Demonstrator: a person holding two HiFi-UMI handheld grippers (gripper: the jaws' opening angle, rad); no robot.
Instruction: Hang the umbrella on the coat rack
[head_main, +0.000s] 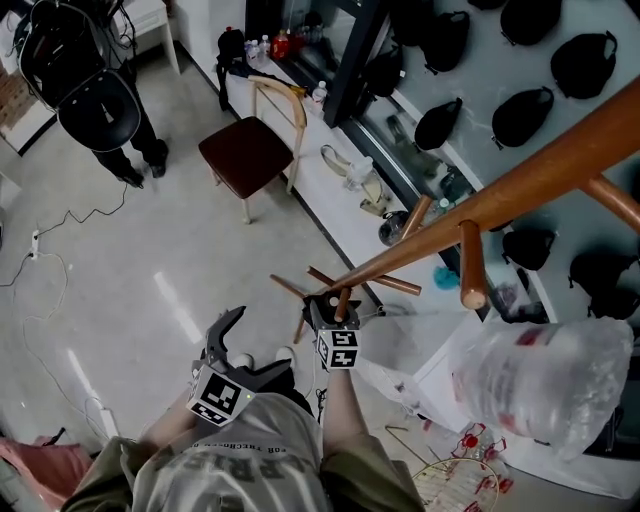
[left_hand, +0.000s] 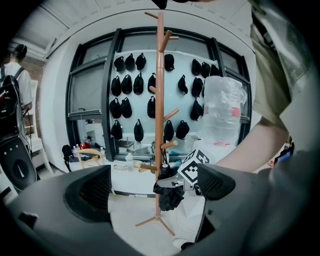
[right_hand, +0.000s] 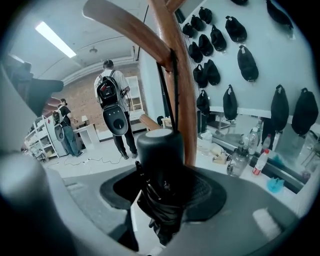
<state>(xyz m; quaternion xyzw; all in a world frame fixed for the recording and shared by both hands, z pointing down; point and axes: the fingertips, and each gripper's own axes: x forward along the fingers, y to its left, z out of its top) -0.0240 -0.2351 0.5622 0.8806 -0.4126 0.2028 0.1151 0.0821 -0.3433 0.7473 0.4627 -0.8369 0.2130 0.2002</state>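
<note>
Right gripper view puts the folded black umbrella (right_hand: 160, 170) straight ahead of us, upright between the jaws of the right gripper (right_hand: 165, 192), its round handle cap on top and its bundled cloth hanging below. Its long axis runs up and down, parallel with the pole of the wooden coat rack (right_hand: 182, 100), which rises just behind it, touching or nearly so. A thin black wrist cord (right_hand: 167, 90) climbs from the handle to the root of a peg (right_hand: 125, 25) overhead, so we judge the hanging as good as made. The jaws stand about half apart and bracket the umbrella rather than clamp it. Pale floor shows between one jaw and the cloth, though on the other side we see no clear gap. The coming move turns on the umbrella lying deep between the jaws with the pole beyond it. We would open a little wider and draw straight back, away from the pole, without dragging the cloth. Our left gripper (left_hand: 152, 182) sits well back, facing the rack, jaws wide apart and empty; the right hand is plainly the nearer.
</note>
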